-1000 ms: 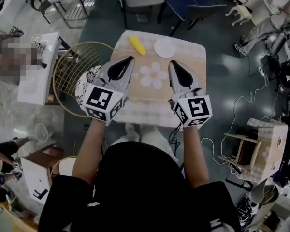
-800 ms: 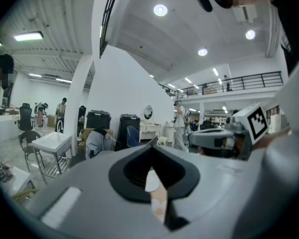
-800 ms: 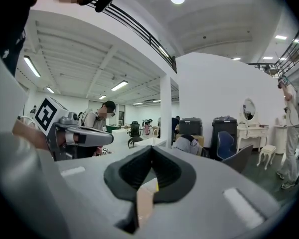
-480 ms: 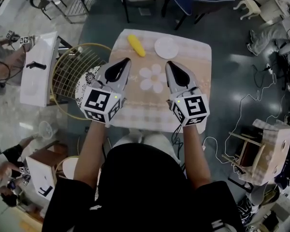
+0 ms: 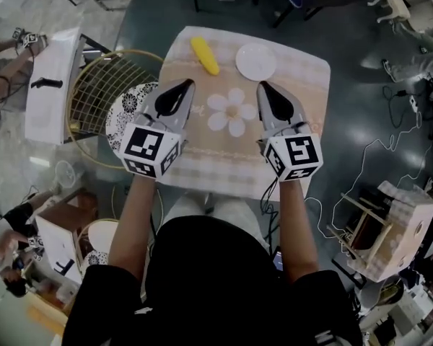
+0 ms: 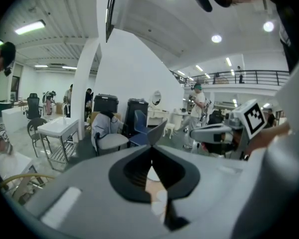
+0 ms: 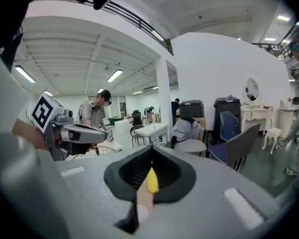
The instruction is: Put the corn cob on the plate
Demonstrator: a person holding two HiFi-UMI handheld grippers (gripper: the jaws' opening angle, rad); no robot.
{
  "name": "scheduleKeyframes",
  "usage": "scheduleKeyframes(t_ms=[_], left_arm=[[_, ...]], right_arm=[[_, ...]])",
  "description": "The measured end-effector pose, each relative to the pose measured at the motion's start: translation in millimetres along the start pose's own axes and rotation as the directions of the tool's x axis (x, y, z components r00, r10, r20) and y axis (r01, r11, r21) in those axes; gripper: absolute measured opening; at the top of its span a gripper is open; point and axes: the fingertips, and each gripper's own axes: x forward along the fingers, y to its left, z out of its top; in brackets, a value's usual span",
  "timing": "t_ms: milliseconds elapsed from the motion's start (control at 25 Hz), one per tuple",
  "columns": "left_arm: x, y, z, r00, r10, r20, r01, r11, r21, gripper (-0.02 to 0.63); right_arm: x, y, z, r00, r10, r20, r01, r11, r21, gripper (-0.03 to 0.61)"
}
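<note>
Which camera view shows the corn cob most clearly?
The head view: the corn lies whole, beside the plate. The right gripper view shows only a yellow sliver of it; the left gripper view shows none.

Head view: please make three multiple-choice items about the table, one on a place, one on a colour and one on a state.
1. Where does the yellow corn cob lie?
A. on the small white round plate
B. on the checked cloth, left of that plate
C. in a tool

2. What colour is the flower printed on the cloth?
A. red
B. white
C. blue

3. How do the jaws of the right tool stand?
A. wide apart
B. shut on the cob
C. shut, with nothing held

Answers:
1 B, the cob and the plate lie apart on the cloth.
2 B, the petals are white on beige.
3 C, the tips meet and nothing is between them.
</note>
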Motion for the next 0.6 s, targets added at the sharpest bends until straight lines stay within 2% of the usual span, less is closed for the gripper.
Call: scheduleKeyframes(t_ms=[320,600], left_arm=[[25,12,-27,0.999,0.026,-0.044,-0.027,1.000,-0.011,0.003],[33,22,-47,0.997,0.050,-0.066,-0.054,0.997,-0.062,0.003]], right_arm=[[51,-8,-25,0.997,0.058,-0.047,-0.059,0.998,-0.016,0.002],[81,-3,-43,0.993,0.092,-0.072,-0.092,0.996,0.006,0.002]])
